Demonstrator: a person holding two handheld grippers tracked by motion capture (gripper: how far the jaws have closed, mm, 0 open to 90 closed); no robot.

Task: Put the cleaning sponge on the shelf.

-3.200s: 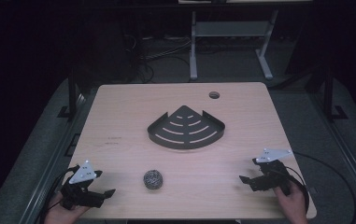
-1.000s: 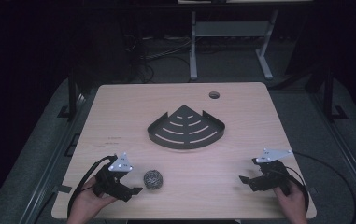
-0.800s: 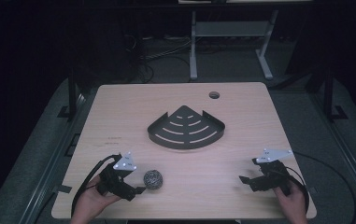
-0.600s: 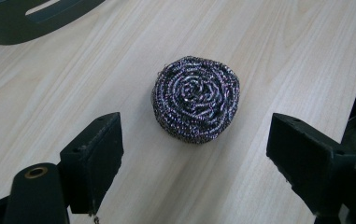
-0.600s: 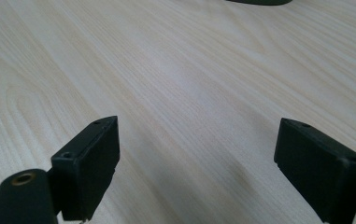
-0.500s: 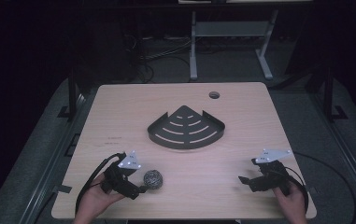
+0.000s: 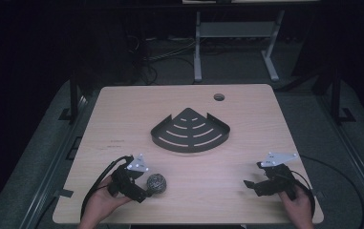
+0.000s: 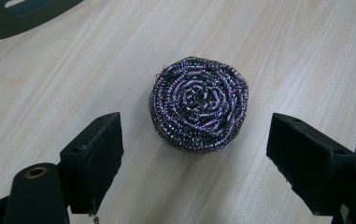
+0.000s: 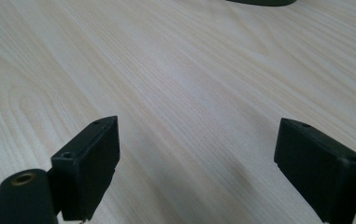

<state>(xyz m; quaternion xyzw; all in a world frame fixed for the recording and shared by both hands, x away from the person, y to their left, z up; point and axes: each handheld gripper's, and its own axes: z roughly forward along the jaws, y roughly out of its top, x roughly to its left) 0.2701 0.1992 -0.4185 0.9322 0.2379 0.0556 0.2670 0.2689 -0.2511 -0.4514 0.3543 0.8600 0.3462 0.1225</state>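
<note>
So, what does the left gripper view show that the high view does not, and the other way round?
The left gripper view alone shows the steel wool scourer close up: coiled wire with a purple sheen, lying between the open jaws of the left gripper with a gap on each side. The high view alone shows the whole table, the round hole near its far edge, the right gripper at the near right, and the person's hands. Both show the scourer, the wooden tabletop and the black corner shelf tray, of which the left gripper view catches just an edge.
</note>
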